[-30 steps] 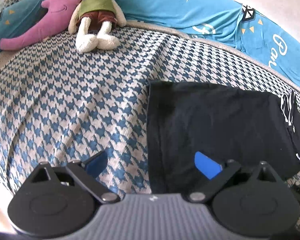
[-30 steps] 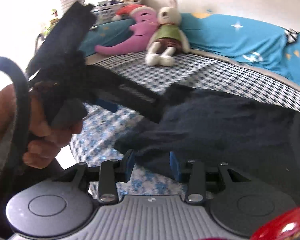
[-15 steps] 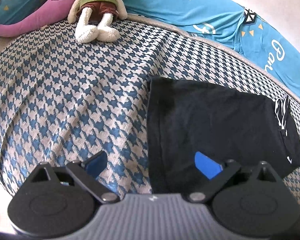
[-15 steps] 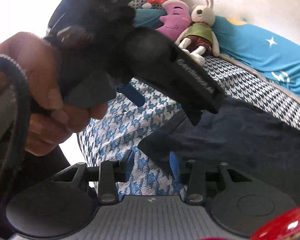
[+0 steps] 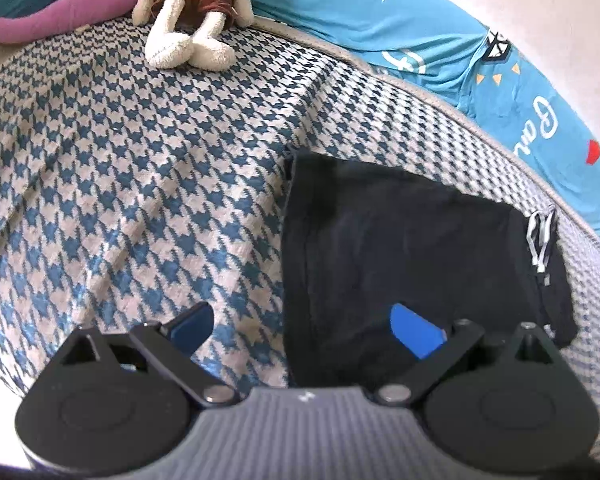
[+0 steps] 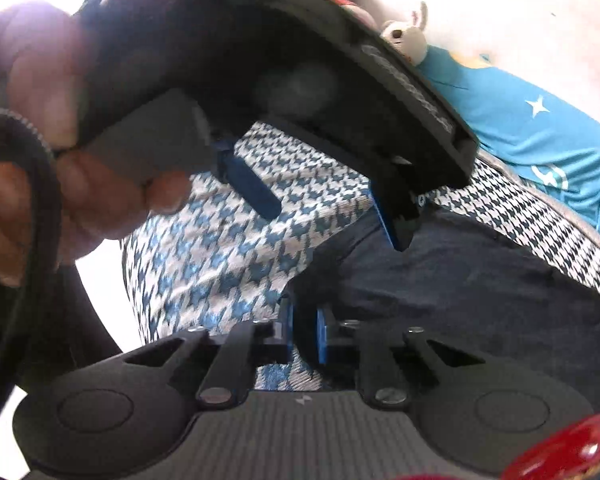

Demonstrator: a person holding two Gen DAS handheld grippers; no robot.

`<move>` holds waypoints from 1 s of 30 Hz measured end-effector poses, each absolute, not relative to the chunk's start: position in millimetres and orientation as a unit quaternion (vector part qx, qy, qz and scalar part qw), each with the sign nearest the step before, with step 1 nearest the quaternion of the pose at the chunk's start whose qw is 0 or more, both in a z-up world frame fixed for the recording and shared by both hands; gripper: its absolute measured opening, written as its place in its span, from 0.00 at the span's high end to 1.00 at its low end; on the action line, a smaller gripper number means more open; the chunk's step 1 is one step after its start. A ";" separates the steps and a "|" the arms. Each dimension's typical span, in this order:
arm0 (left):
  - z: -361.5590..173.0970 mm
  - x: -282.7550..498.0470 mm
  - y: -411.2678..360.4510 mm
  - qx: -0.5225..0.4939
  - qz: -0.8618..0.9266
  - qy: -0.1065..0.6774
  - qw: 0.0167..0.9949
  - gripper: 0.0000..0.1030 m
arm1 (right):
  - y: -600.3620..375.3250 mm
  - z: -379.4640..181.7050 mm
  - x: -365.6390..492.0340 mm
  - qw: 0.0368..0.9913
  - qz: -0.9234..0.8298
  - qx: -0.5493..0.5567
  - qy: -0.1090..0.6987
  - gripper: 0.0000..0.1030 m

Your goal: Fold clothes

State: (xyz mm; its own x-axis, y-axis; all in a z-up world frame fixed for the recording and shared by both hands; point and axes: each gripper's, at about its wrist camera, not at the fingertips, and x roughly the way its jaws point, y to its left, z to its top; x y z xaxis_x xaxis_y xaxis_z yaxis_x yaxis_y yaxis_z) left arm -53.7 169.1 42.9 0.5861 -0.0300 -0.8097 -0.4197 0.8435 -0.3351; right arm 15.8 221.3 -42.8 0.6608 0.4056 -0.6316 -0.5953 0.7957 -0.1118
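A houndstooth blanket is spread out. At its far edge a plush rabbit is propped, with a purple plush just beside it and blue bedding behind.

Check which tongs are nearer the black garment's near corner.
Right. The right tongs are closing at the corner of the black garment. The left tongs hover open above its side edge, one finger over the cloth.

Home bedroom: houndstooth-covered bed, plush rabbit, pillows.
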 end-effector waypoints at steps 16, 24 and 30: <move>30.8 -24.6 174.4 -0.369 0.019 0.455 0.810 0.04 | 168.1 -13.7 41.9 0.908 0.264 0.019 0.324 0.89; 34.4 -11.9 158.0 -0.359 -0.030 0.452 0.816 0.36 | 182.7 -23.1 29.3 0.908 0.261 -0.038 0.326 0.74; 33.7 -11.4 156.2 -0.356 -0.029 0.454 0.816 0.36 | 193.7 -31.1 30.0 0.906 0.262 -0.062 0.326 0.60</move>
